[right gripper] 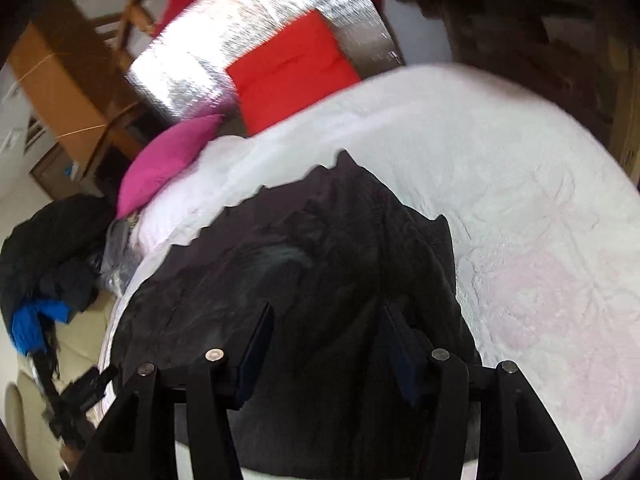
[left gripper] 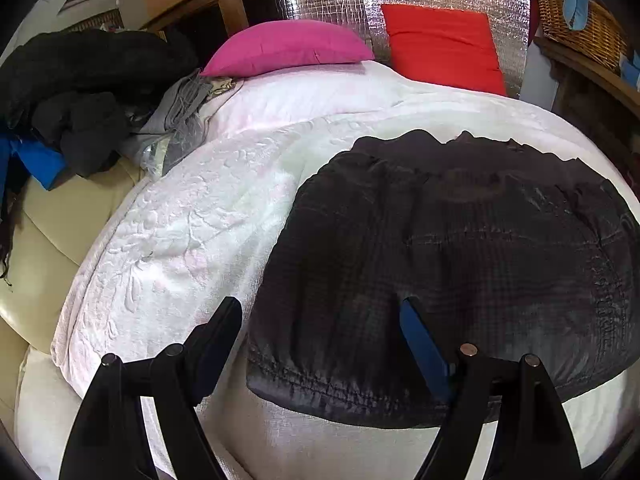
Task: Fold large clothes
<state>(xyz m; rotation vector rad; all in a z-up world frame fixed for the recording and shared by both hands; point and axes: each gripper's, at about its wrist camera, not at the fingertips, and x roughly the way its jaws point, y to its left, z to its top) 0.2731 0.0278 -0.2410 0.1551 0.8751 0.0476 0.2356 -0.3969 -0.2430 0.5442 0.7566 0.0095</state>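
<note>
Left wrist view: the dark quilted jacket (left gripper: pixel 460 264) lies spread on the white embossed blanket (left gripper: pixel 180 240) that covers the bed, toward the right and near side, its gathered hem nearest the camera. This flat placement gives a broad, clean surface for folding. The left gripper (left gripper: pixel 320 312) stands wide, holding nothing; its left finger is over the blanket and its right finger over the jacket's near left part, so the garment's left edge lies between them, a likely position for taking that edge. A pink pillow (left gripper: pixel 288 48) and a red pillow (left gripper: pixel 444 46) sit at the far end. A pile of dark clothes (left gripper: pixel 80 92) rests at the far left, apart from the work area.

Right wrist view: the picture is blurred. The right gripper (right gripper: pixel 328 320) is parted, both fingers over the jacket (right gripper: pixel 304 264), which rises in a bunched ridge ahead. No fabric is visibly clamped. The blanket (right gripper: pixel 520 220) extends to the right.
</note>
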